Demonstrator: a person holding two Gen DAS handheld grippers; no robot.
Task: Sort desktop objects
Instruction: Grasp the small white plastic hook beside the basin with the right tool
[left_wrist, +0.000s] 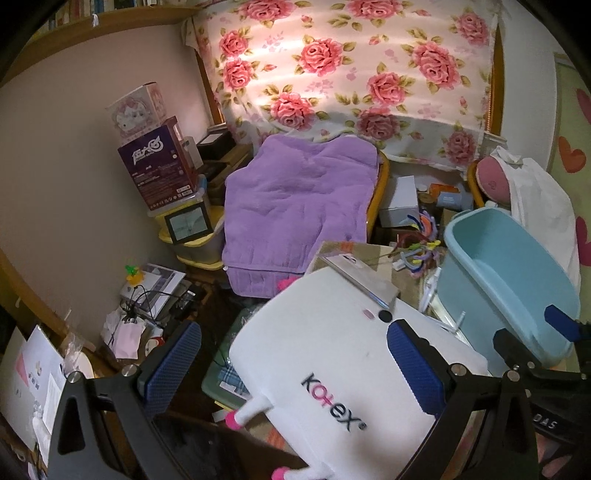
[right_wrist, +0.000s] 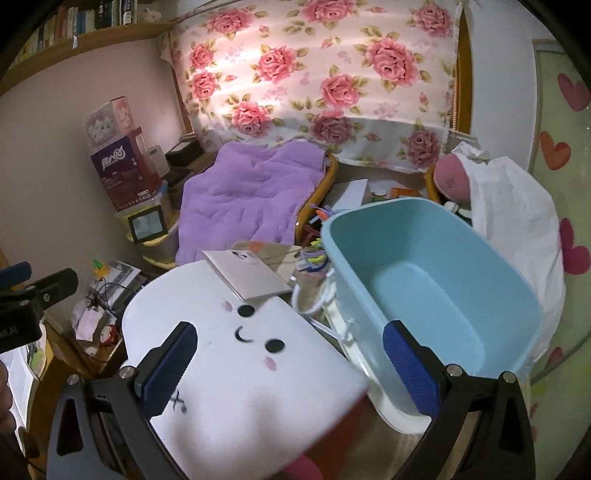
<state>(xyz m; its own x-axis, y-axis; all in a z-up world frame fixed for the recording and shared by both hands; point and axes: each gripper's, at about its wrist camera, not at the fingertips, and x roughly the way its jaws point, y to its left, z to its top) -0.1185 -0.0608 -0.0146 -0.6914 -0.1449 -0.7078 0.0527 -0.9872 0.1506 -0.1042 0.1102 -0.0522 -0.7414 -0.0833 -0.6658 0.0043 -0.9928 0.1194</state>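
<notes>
A white plush cushion (left_wrist: 332, 369) with a "kotex" logo and a stitched face lies in front of me; it also shows in the right wrist view (right_wrist: 240, 362). A light blue plastic tub (left_wrist: 506, 273) stands to its right, empty inside in the right wrist view (right_wrist: 436, 288). A thin silver notebook (right_wrist: 245, 273) lies across the cushion's far edge. My left gripper (left_wrist: 291, 365) is open above the cushion. My right gripper (right_wrist: 291, 365) is open, over the cushion's right side, with its right finger by the tub's rim.
A purple blanket (left_wrist: 295, 206) covers a chair behind. Coloured clips (left_wrist: 424, 243) lie between the chair and the tub. Stacked boxes (left_wrist: 159, 162) and a small framed screen (left_wrist: 186, 223) stand at the left. A white cloth (right_wrist: 517, 221) hangs right of the tub.
</notes>
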